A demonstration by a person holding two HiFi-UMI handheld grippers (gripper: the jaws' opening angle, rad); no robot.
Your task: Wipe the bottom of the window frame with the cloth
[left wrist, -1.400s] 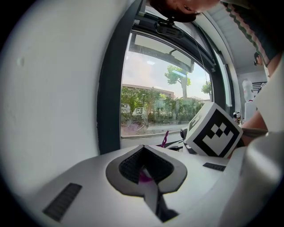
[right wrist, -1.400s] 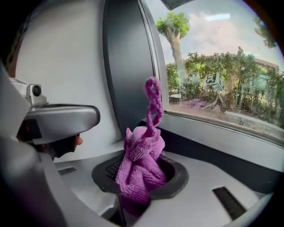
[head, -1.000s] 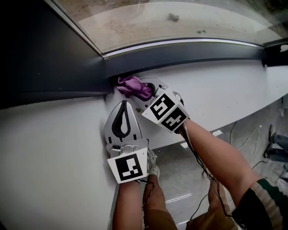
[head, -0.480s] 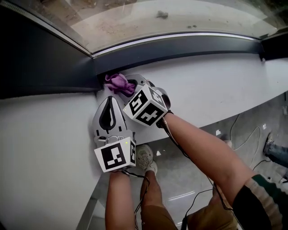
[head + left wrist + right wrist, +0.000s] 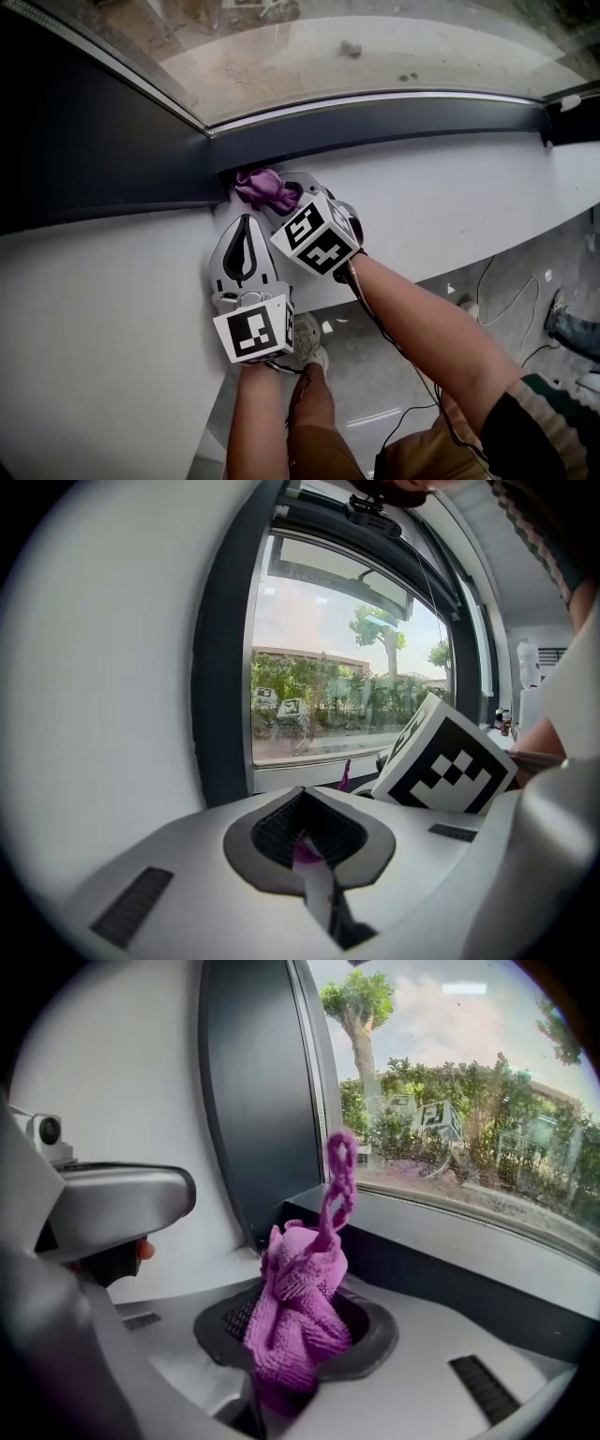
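At the left corner of the window frame point(image 5: 375, 117), right gripper point(image 5: 292, 194) pinched the purple cloth point(image 5: 265, 187), jaws clamped on its bunched middle. Cloth touched the dark bottom rail where it met the white sill point(image 5: 450, 197). Left gripper point(image 5: 246, 221) lay on the sill just beside the right, jaws pressed together.
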